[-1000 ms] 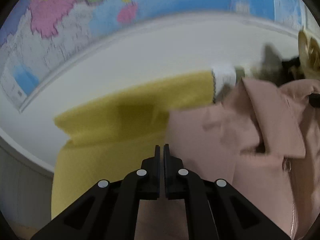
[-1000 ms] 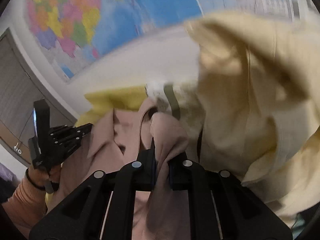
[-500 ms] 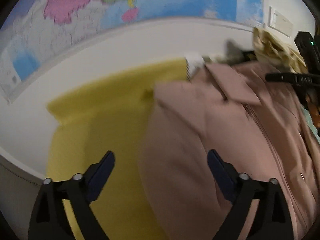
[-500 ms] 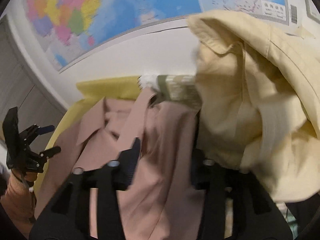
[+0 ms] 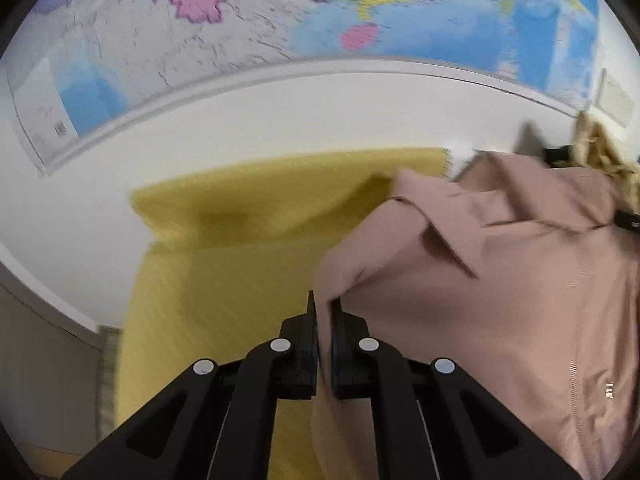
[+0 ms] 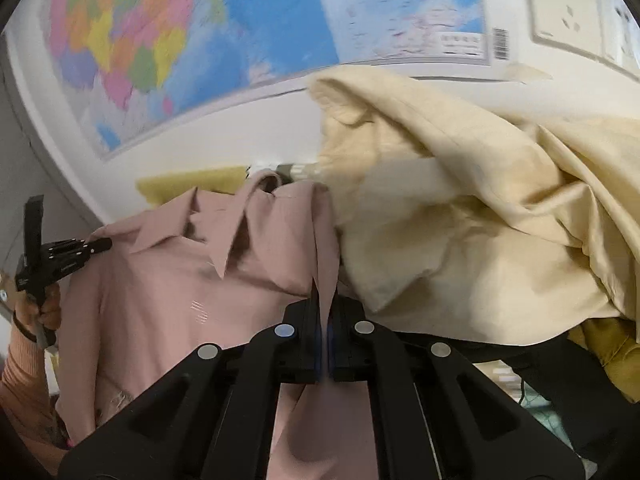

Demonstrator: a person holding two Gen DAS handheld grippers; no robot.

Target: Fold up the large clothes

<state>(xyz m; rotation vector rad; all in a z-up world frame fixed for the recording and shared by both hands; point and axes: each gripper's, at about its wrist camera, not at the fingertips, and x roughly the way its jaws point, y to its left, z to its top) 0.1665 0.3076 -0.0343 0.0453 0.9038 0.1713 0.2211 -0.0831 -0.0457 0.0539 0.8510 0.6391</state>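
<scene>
On the far left, beyond the fingers, a yellow cloth (image 5: 224,264) covers the bench, likely there to give the garment a clean flat place to be spread. The left gripper (image 5: 323,312) is closing, its fingers almost together on the left shoulder edge of the pink shirt (image 5: 500,300), and a fold of fabric bunches right at the tips. From there the shirt runs off to the right of those fingers, collar pointing away toward the wall map (image 5: 280,20). In the right wrist view the shirt (image 6: 168,280) lies ahead and to the left, and the right gripper (image 6: 325,308) is clamped tight on a thin pleat of its right edge. Pinching both sides looks meant to pull the shirt taut and flat before any fold. Just right of those fingers a cream garment (image 6: 460,208) is heaped, touching the shirt's edge, apparently waiting its turn.
</scene>
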